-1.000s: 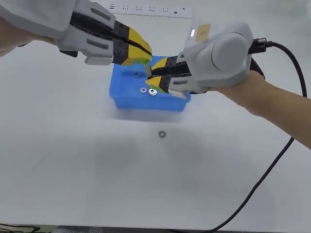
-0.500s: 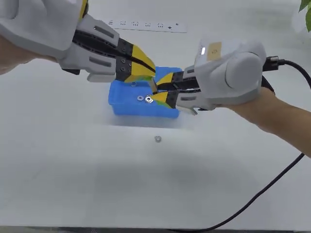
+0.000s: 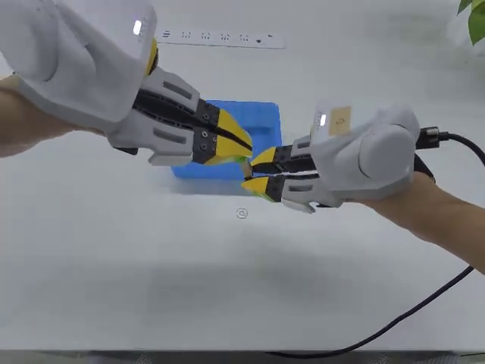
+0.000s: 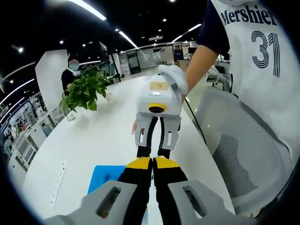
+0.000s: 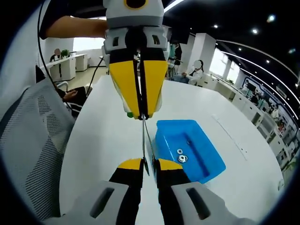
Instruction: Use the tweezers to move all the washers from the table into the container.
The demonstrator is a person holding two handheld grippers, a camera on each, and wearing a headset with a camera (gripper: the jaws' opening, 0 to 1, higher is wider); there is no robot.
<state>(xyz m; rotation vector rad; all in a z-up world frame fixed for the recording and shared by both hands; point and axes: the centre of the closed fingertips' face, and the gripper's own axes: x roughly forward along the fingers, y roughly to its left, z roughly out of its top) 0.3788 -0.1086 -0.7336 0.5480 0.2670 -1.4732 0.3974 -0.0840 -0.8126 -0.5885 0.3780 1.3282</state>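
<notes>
Right gripper (image 3: 258,172) had its jaws drawn close on the tweezers (image 5: 144,140), with a narrow gap between them where the two thin arms passed through. The left gripper (image 3: 246,144) faced it tip to tip, jaws pressed together on the far, joined end of the tweezers. Both hung over the table (image 3: 114,265) at the near edge of the blue container (image 3: 258,114), the left one coming in from the container's left, the right one from its right. At least two washers (image 5: 180,155) lay on the container's floor. One washer (image 3: 242,214) lay flat on the table on the near side of the container, apart from it. Beyond the container a white power strip (image 3: 223,38) lay along the table. A black cable (image 3: 424,303) trailed from the right gripper toward the table's near edge.
</notes>
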